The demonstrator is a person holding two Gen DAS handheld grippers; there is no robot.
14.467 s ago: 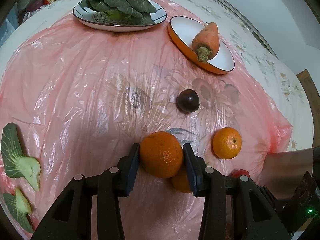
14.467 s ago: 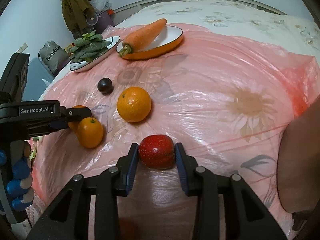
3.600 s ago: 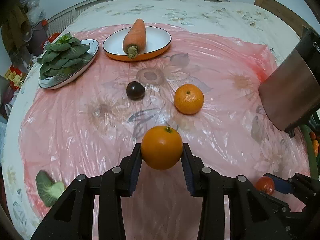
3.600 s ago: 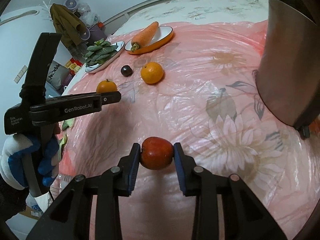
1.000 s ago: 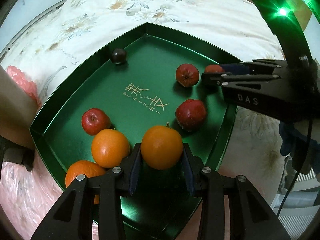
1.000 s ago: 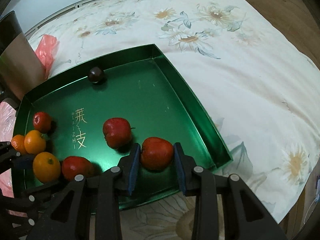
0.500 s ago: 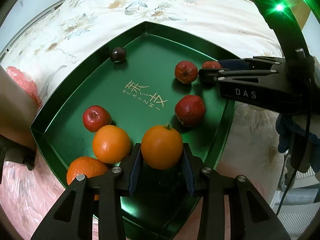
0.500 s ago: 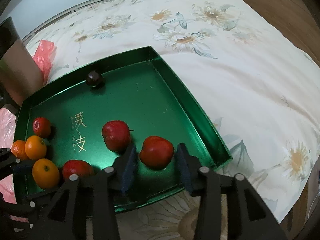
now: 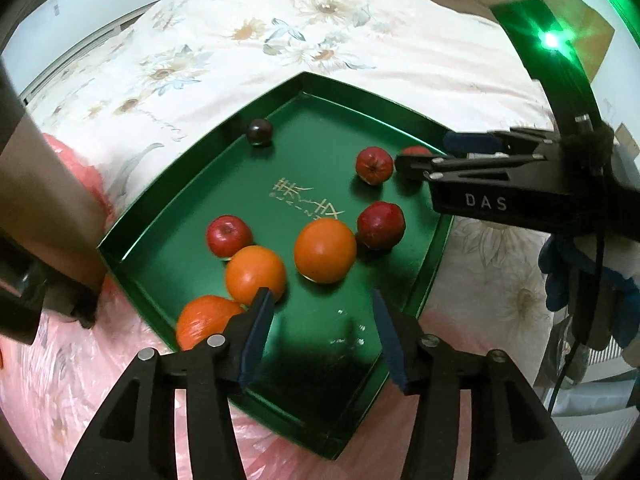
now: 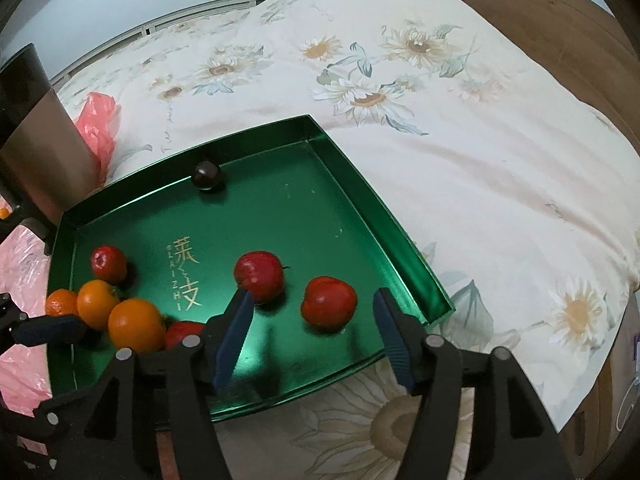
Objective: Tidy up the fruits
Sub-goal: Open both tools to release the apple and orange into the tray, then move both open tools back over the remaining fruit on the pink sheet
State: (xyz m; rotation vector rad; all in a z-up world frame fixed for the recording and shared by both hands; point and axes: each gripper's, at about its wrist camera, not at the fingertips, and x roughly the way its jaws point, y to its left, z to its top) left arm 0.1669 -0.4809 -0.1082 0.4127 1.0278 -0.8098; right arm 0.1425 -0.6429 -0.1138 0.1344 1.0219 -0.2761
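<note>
Left wrist view: over the tray (image 9: 256,128), left gripper (image 9: 320,308) opening off its orange (image 9: 325,250), right gripper (image 10: 310,314) opening around its apple (image 10: 329,302); lift both straight up so neither fruit rolls.

Both tongs opening; orange (image 9: 325,250) and red fruit (image 10: 329,303) released onto green tray (image 10: 384,216)

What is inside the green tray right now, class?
The green tray holds three oranges, four red apples and one dark round fruit. One apple is partly hidden behind the right gripper, whose jaws are opening.
</note>
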